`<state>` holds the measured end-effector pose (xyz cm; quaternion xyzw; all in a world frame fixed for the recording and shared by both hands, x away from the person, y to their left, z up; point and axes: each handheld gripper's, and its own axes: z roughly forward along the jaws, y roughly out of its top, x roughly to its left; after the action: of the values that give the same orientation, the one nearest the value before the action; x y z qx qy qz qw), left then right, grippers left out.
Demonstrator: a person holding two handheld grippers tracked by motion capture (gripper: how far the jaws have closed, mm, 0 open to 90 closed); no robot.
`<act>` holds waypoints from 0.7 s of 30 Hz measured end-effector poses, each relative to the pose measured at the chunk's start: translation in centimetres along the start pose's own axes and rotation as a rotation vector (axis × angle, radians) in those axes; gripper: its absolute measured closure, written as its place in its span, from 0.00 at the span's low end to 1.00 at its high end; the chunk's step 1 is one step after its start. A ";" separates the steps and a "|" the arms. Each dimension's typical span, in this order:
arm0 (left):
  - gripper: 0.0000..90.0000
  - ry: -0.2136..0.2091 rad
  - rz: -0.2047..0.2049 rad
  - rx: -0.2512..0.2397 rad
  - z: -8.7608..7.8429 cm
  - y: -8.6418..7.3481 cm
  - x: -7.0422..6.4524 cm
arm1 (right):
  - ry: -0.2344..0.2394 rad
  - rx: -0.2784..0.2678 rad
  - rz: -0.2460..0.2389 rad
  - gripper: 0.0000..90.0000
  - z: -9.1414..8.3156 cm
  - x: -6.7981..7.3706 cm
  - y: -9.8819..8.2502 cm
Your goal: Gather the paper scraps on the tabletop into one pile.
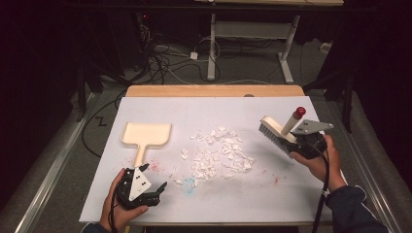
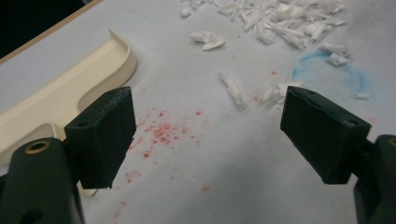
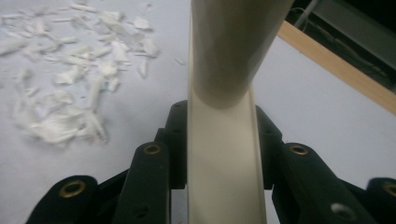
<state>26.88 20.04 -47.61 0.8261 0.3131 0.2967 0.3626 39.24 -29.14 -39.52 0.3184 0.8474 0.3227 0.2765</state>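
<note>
Right tongs clamped on cream brush, raised at right of white scraps (mid-counter). Left tongs gaping, empty, low at near left, just beside dustpan handle.

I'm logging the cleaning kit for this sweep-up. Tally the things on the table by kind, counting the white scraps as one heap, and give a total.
Dustpan: 1, cream, lying flat by the left gripper, whose jaws are open.
Brush: 1, cream with grey bristles, red-tipped handle, clamped in the right gripper.
Heap of white scraps: 1, mid-table.
Total: 3
</note>
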 end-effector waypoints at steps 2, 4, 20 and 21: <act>0.19 -0.008 -0.003 0.007 0.1 0.0 0.0 | -0.001 0.016 -0.004 0.76 1.4 -0.4 0.6; 0.19 -0.012 -0.008 0.011 0.1 -0.1 0.0 | -0.021 0.037 -0.026 0.76 2.5 -0.5 1.1; 0.19 0.002 -0.016 0.020 0.0 -0.3 0.1 | -0.106 0.086 -0.098 0.76 10.7 1.5 5.1; 0.19 0.002 -0.017 0.019 -0.1 -0.3 0.2 | -0.113 0.086 -0.123 0.76 11.1 2.0 5.4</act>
<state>26.86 20.34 -47.75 0.8264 0.3233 0.2916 0.3570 47.33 -20.43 -43.26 0.2950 0.8614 0.2500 0.3295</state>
